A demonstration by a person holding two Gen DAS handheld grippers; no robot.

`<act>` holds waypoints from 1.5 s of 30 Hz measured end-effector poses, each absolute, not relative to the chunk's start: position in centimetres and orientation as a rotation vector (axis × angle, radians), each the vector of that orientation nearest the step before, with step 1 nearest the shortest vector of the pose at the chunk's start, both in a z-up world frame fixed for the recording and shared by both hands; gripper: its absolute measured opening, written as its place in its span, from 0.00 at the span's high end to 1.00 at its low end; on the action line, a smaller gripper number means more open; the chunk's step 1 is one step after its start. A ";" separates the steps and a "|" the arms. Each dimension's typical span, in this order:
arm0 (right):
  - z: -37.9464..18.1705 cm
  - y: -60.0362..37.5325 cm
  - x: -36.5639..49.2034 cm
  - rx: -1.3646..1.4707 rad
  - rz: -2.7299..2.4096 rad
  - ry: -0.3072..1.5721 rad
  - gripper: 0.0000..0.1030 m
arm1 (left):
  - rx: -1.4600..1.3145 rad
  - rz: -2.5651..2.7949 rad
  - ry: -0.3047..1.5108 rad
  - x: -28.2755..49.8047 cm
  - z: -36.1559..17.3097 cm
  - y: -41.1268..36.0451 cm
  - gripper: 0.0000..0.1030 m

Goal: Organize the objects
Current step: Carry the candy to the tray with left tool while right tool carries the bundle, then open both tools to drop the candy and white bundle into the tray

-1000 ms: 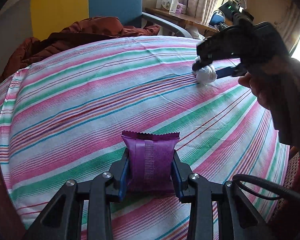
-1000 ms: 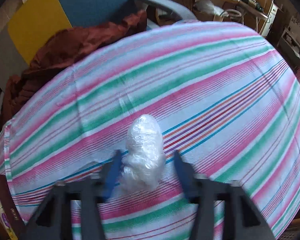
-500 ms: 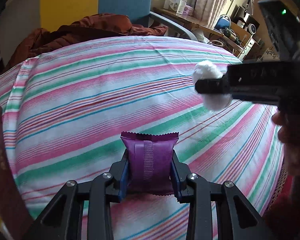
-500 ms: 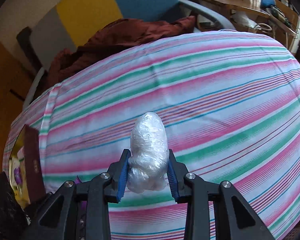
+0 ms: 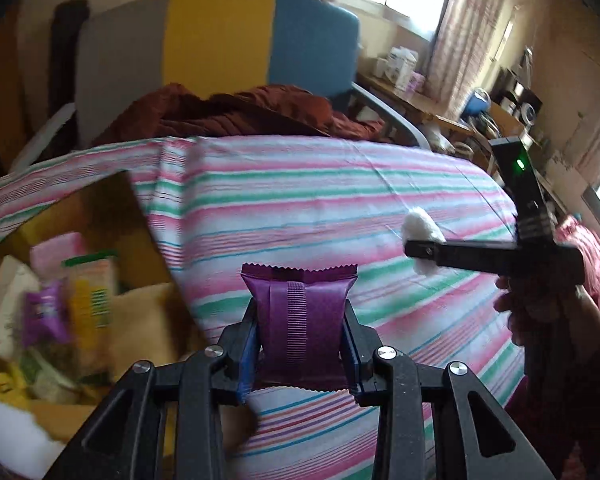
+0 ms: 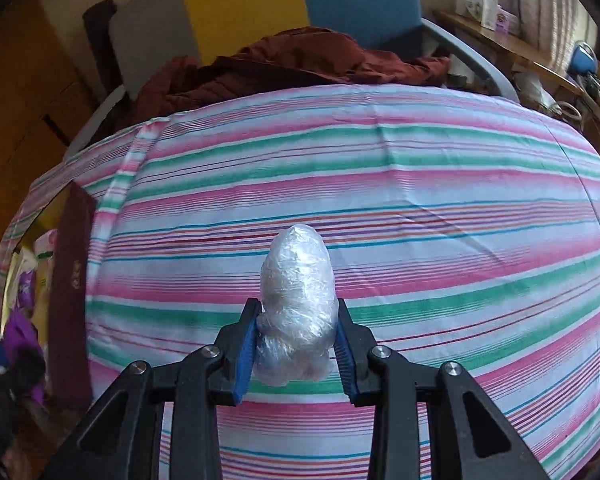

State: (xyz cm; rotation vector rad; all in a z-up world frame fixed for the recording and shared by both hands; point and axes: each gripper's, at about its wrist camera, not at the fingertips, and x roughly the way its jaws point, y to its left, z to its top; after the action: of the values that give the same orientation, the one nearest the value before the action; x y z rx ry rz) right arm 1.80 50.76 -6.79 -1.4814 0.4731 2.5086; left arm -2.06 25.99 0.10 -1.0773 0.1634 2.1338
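Across the pink, green and white striped cloth (image 6: 400, 184) covering the surface, nothing lies loose; the fabric runs creased but bare to its far edge. Behind it sits a chair with grey, yellow and blue back panels (image 5: 220, 40), a rumpled rust-red garment (image 6: 300, 64) heaped on its seat. Curtained windows glow at upper right, with a cluttered wooden side desk (image 6: 540, 60) below carrying white cartons, their print too small to read. Left of the surface, an open cardboard box (image 5: 52, 280) holds blurred packets, pink, yellow and purple; its dark maroon flap (image 6: 70, 280) bears gold lettering I cannot make out. Now the left gripper (image 5: 300, 340): its fingers are clamped tight on a purple crimped-edge foil sachet (image 5: 300, 320), held above the cloth beside the box. The right gripper (image 6: 296, 348) has its fingers pinched on a white lump wrapped in clear plastic film (image 6: 298, 300), also aloft over the stripes.
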 end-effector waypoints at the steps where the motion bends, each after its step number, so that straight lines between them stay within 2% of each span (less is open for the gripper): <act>1: -6.2 49.7 1.6 -1.482 2.538 0.470 0.67 | -1.076 2.159 0.145 -2.4 0.5 24.7 0.65; 7: -2.3 42.4 -0.4 -1.453 2.732 0.410 0.67 | -1.077 2.342 0.028 -4.5 1.9 17.0 0.64; 12: 0.1 35.1 -1.8 -1.456 2.898 0.356 0.67 | -1.072 2.500 0.021 -5.2 2.2 11.8 0.64; 17: 0.3 29.2 -3.3 -1.519 2.973 0.279 0.67 | -1.071 2.600 0.016 -5.4 2.1 8.6 0.64; 30: 0.3 24.3 -5.8 -1.554 2.988 0.169 0.67 | -1.086 2.611 -0.019 -6.1 1.5 6.7 0.63; 42: -0.4 25.1 -7.5 -1.558 2.950 0.215 0.65 | -1.124 2.608 0.006 -7.0 0.8 7.5 0.63; 44: -0.7 25.1 -8.0 -1.562 2.939 0.218 0.64 | -1.135 2.609 0.008 -7.3 0.7 7.7 0.59; 45: -0.9 25.1 -8.2 -1.570 2.928 0.221 0.60 | -1.141 2.612 0.007 -7.4 0.6 7.8 0.54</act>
State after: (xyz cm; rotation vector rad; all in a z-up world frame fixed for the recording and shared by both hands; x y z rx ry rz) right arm -8.25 25.11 -0.93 -1.5697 0.2211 2.9281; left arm -7.38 7.79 0.56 -1.1412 0.0070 2.6116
